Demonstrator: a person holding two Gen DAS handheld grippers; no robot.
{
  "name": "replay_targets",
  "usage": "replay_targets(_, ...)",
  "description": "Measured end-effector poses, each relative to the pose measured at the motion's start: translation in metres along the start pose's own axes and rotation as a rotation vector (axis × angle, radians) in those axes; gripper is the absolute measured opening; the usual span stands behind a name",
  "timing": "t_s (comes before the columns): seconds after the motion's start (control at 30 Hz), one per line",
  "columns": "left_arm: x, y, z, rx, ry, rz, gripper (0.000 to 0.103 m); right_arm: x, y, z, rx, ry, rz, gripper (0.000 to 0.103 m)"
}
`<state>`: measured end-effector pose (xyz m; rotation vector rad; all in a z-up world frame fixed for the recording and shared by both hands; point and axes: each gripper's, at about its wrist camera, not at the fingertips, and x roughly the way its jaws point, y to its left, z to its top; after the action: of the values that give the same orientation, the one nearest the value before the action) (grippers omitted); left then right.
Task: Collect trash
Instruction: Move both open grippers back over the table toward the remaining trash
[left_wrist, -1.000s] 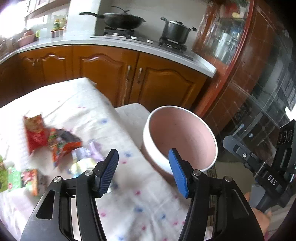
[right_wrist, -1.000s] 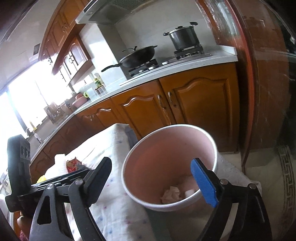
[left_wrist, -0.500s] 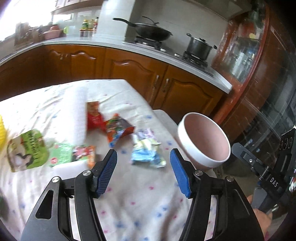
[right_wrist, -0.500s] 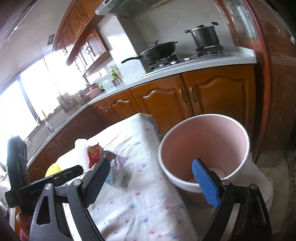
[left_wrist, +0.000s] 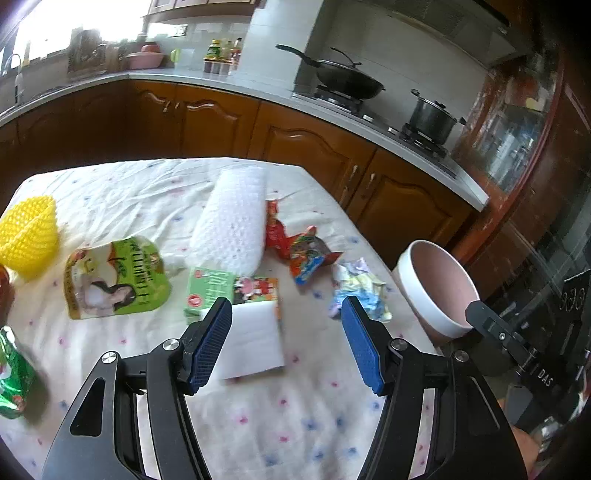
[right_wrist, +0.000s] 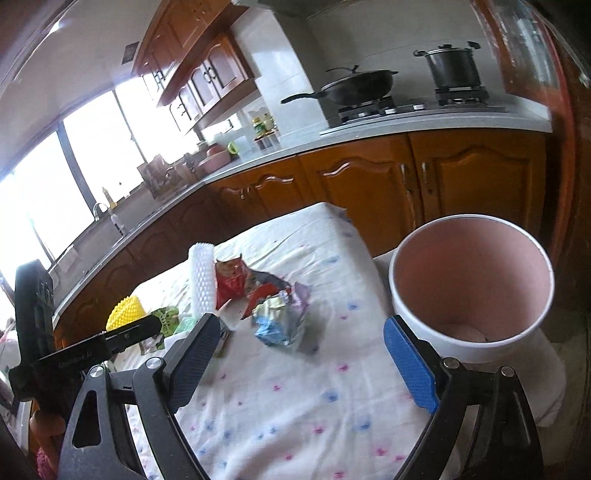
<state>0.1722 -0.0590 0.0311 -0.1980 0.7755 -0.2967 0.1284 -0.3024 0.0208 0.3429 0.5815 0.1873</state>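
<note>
- Crumpled wrappers lie on the cloth-covered bench (left_wrist: 258, 424): a pale blue-and-yellow wrapper (left_wrist: 360, 291) nearest the pink bin (left_wrist: 439, 291), and a red snack packet (left_wrist: 295, 245) beside it.
- Left claw (left_wrist: 286, 345) tilts downward above a white sponge (left_wrist: 253, 338), jaws apart, empty.
- Right claw (right_wrist: 301, 363) is wide open, holding nothing.
- "DAS" is printed on the right claw's body.

Two grippers: left gripper (left_wrist: 286, 339), right gripper (right_wrist: 303, 354), each with two fingers.
One pink-lined bin (left_wrist: 439, 291), right of left gripper, ahead-right of right gripper.
Wrappers ahead of left gripper, at least five: green pouch (left_wrist: 114, 277), green-orange packet (left_wrist: 229, 291), two red wrappers (left_wrist: 295, 243), pale crumpled wrapper (left_wrist: 358, 288); green bag (left_wrist: 14, 373) far left.
One white sheet (left_wrist: 255, 336).
One white foam roll (left_wrist: 232, 218).
One yellow mesh object (left_wrist: 27, 236).
One wok (left_wrist: 343, 79), one pot (left_wrist: 432, 118).
</note>
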Motion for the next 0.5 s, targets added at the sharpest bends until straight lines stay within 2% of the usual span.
replay_targets(0.5,0.003,0.028,0.004,-0.036,0.004,0.033,0.063,0.023,0.027,-0.008,-0.033,0.040,0.031,0.091)
